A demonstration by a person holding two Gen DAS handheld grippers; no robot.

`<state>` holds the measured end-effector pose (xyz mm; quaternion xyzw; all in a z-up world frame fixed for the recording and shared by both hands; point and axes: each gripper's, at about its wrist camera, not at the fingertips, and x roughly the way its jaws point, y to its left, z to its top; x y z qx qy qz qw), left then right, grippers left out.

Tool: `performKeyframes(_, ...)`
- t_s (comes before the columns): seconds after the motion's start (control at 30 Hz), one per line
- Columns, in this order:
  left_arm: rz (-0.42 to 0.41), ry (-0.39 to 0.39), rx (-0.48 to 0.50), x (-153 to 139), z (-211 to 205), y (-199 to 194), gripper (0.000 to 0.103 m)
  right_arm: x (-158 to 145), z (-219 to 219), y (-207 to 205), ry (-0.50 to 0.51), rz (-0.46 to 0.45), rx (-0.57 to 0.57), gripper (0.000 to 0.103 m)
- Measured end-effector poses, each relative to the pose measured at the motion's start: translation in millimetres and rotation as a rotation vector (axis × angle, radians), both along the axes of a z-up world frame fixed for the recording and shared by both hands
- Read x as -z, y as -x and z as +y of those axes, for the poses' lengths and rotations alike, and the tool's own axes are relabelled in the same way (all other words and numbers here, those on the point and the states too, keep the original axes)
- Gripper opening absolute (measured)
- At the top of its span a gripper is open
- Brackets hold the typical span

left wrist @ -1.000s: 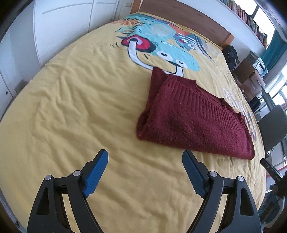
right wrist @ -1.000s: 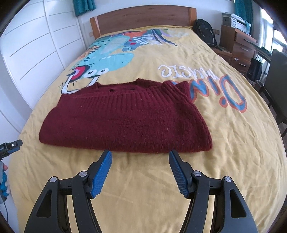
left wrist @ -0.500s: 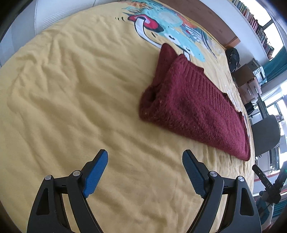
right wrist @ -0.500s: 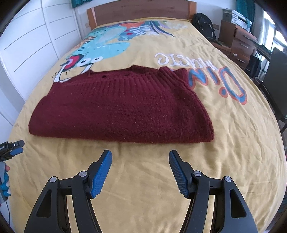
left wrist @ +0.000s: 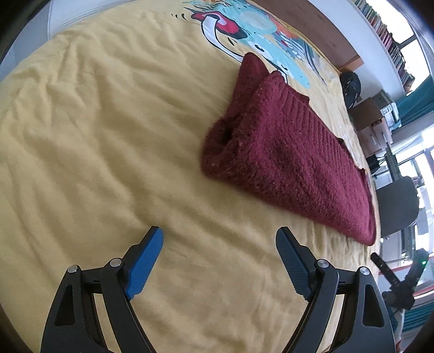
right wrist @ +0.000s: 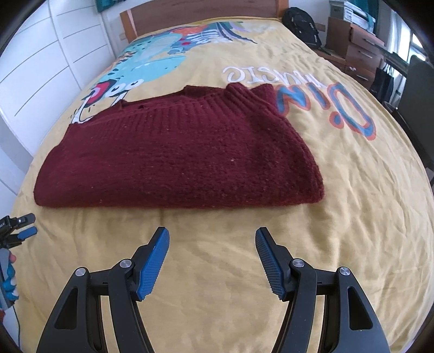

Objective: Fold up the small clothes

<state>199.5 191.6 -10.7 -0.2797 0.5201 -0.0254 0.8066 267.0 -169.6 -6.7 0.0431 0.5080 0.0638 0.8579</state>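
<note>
A dark red knitted sweater (right wrist: 179, 160) lies folded into a wide band on the yellow bedspread (right wrist: 352, 190). In the left wrist view the same sweater (left wrist: 284, 152) runs away to the right, its open folded end nearest me. My left gripper (left wrist: 218, 235) hangs open over bare bedspread (left wrist: 95, 135), short of that end, nothing between its blue pads. My right gripper (right wrist: 212, 235) stands open too, just in front of the sweater's long near edge, touching nothing. The left gripper (right wrist: 25, 226) also shows at the left edge of the right wrist view.
The bedspread carries a cartoon print (right wrist: 152, 65) and lettering (right wrist: 298, 89) beyond the sweater. A wooden headboard (right wrist: 200, 13) closes the far end. White wardrobe doors (right wrist: 40, 54) stand left; a black backpack (right wrist: 301, 24), drawers (right wrist: 358, 46) and a dark chair (right wrist: 417, 89) stand right.
Both grippers have sunk toward the bed and the sweater looms larger. The left view has tilted and rolled, swinging the sweater up to the right. Both jaws stay equally wide.
</note>
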Motion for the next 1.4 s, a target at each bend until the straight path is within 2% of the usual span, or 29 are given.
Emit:
performKeyframes(0.2,-0.027,0.113,-0.029,4.9,0.2,-19.8,0.081,6.7,-8.1,-1.3,0.006,0.013,0.013,0.068)
performKeyframes(0.43,-0.056,0.199,-0.09,4.2,7.9,-56.5,0.081,15.0,-13.3,-4.5,0.017,0.024,0.017,0.068)
performKeyframes(0.67,-0.066,0.276,-0.15,10.5,16.3,-89.0,0.081,21.7,-22.5,-9.1,0.015,0.035,0.032,0.068)
performKeyframes(0.9,-0.065,0.3,-0.22,14.0,18.4,-109.3,0.08,25.0,-36.8,-10.2,-0.007,0.034,0.054,0.068)
performKeyframes(0.93,-0.063,0.292,-0.226,13.4,18.0,-113.2,0.077,26.0,-39.4,-9.6,-0.012,0.036,0.058,0.068)
performKeyframes(1.0,-0.059,0.262,-0.237,11.1,19.6,-113.1,0.064,27.7,-45.2,-7.8,-0.02,0.039,0.067,0.068)
performKeyframes(1.03,-0.051,0.249,-0.247,10.0,21.0,-113.8,0.051,28.0,-47.5,-6.8,-0.023,0.04,0.07,0.068)
performKeyframes(1.07,-0.044,0.247,-0.255,9.8,22.4,-114.0,0.043,28.4,-50.7,-5.6,-0.026,0.041,0.074,0.068)
performKeyframes(1.23,-0.056,0.203,-0.252,-2.4,12.4,-115.0,0.029,29.1,-66.7,-1.6,-0.046,0.044,0.1,0.068)
performKeyframes(1.4,-0.08,0.166,-0.238,-18.6,-1.1,-117.6,0.026,27.9,-83.6,2.1,-0.074,0.041,0.13,0.068)
